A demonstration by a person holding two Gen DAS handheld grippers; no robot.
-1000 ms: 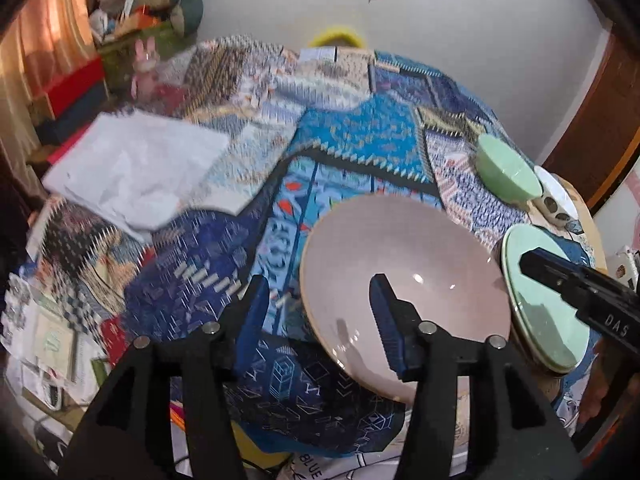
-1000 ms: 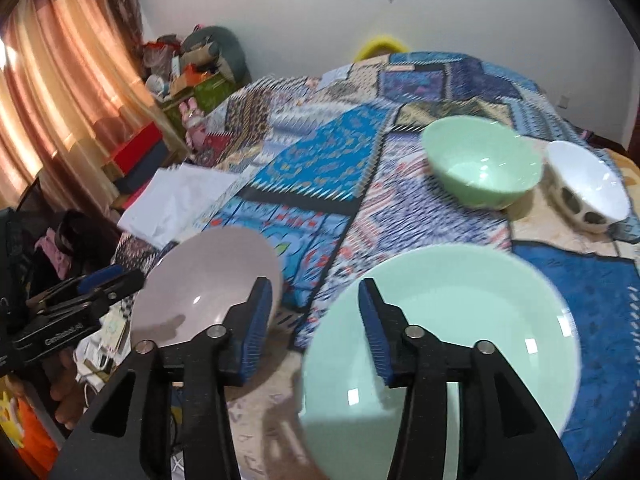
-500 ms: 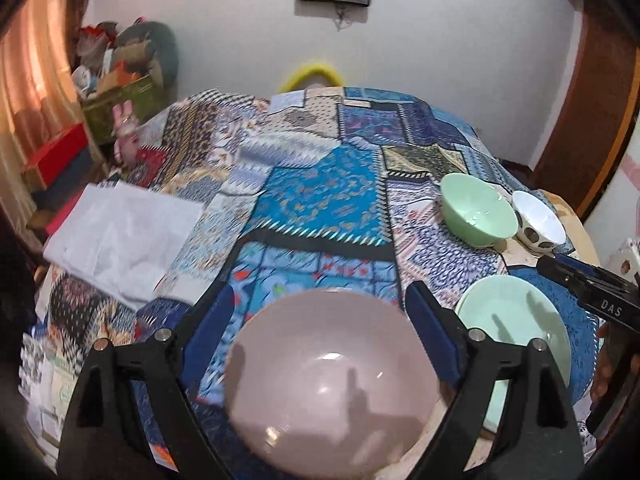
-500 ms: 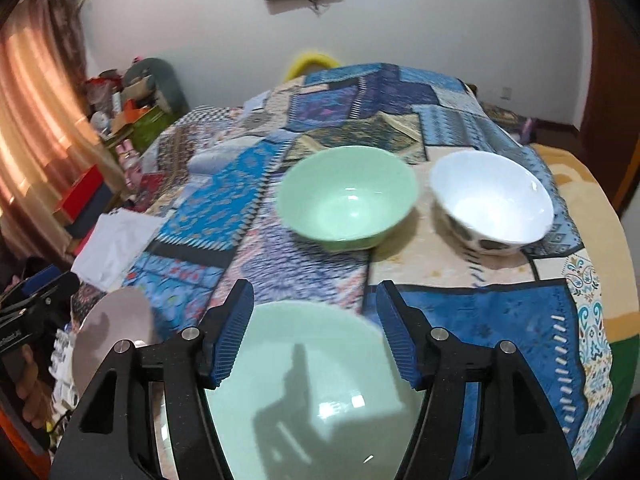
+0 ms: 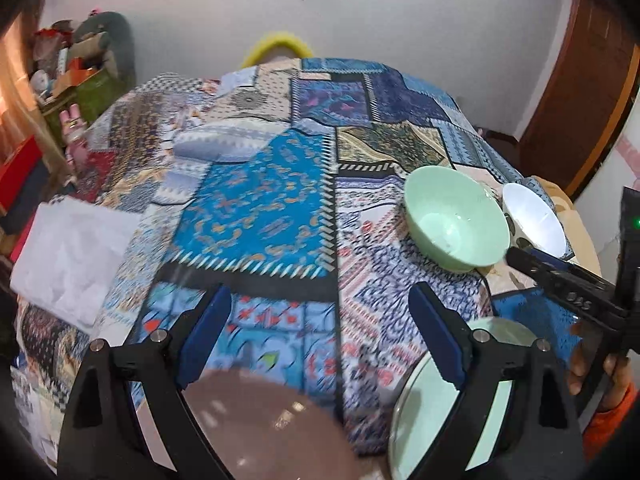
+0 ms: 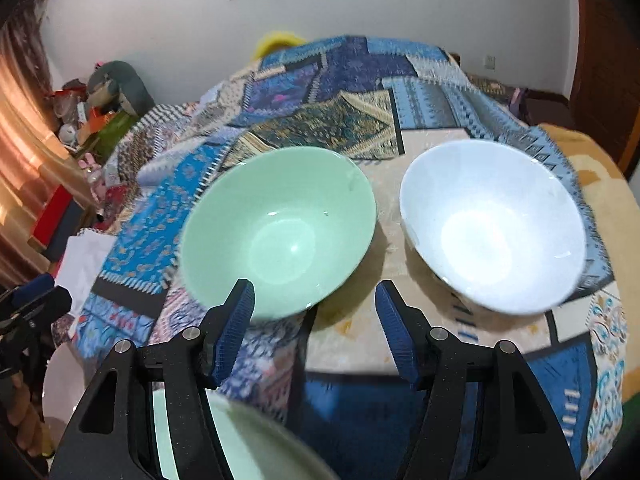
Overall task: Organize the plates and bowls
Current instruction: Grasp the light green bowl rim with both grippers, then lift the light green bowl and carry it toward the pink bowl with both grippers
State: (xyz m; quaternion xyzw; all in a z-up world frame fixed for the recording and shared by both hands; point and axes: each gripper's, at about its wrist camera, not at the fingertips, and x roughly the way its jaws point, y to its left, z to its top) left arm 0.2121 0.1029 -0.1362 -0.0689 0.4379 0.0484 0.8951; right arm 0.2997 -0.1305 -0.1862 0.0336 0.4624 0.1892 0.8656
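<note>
Green bowl (image 6: pixel 280 232) sits just beyond the right gripper's (image 6: pixel 314 326) spread, empty fingers (image 6: pixel 236 320).

Green bowl (image 6: pixel 280 232) beside white bowl (image 6: pixel 494 226) on patchwork cloth (image 6: pixel 348 76)

Soft indoor light, warm curtain glow at left, motion blur, fisheye-bent edges.

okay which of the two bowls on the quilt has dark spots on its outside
The white bowl, the one nearer the table's right edge. Dark patches show on its outer wall in the left wrist view. The green bowl beside it is plain mint green.
</note>
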